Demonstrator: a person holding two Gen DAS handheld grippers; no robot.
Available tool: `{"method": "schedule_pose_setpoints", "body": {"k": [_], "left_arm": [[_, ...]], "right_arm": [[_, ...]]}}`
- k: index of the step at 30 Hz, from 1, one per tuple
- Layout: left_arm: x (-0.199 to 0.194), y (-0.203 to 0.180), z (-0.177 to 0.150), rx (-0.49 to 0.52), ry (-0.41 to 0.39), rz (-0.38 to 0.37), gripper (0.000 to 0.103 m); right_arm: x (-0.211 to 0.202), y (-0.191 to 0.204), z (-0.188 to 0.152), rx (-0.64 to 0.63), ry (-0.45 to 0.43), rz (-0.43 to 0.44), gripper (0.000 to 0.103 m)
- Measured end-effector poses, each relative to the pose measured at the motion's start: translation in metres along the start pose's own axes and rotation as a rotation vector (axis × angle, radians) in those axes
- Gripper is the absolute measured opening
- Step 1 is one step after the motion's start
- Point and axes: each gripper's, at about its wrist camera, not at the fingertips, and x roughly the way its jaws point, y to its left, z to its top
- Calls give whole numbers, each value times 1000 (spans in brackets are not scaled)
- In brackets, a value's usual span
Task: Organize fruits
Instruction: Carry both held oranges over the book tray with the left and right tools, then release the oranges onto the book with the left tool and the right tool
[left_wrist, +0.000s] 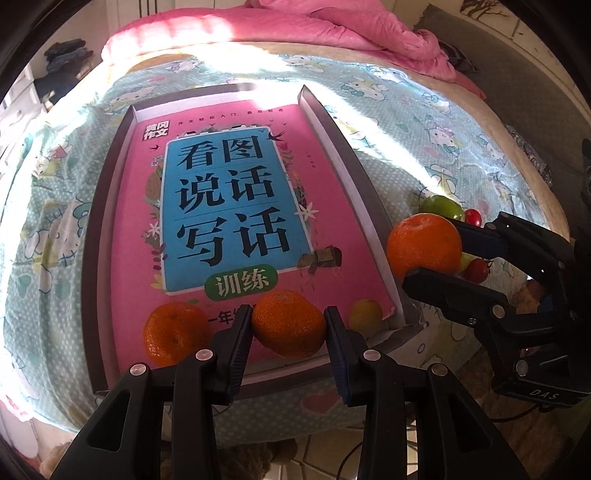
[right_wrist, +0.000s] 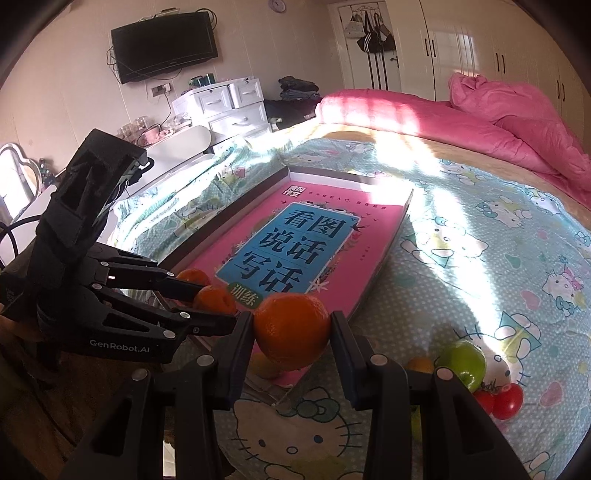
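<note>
Both tools are gripping fruit: the left tool (left_wrist: 289, 326) is clamping a mandarin (left_wrist: 288, 324) between its pads, low over the near end of the tray (left_wrist: 334, 123), and the right tool (right_wrist: 292, 334) is pinching an orange (right_wrist: 291, 330) just off the tray's near right corner. The step in hand looks like the placing of these two fruits into the tray, which is lying on the bed (left_wrist: 443, 147) with a pink book (left_wrist: 221, 206) covering its floor. One mandarin (left_wrist: 173, 332) is already sitting on the book at the near left, and a small yellow fruit (left_wrist: 365, 314) is lying near the right corner. The next move is probably calling for each tool to lower its fruit onto the book beside those, then let go gently so nothing rolls. A green apple (right_wrist: 461, 360), cherry tomatoes (right_wrist: 508, 400) and another small yellow fruit (right_wrist: 419, 363) are waiting on the sheet to the right of the tray. The two tools are working close together, and the tray's raised wall is standing between the orange and the book, so the right one is needing to clear it.
</note>
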Motion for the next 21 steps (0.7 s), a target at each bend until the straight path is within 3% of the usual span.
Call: {"method": "schedule_pose_setpoints", "body": {"k": [21], "left_arm": [[9,12,-5,-19,37,32,40]], "right_arm": [[28,2,5,-44,62,7,42]]}}
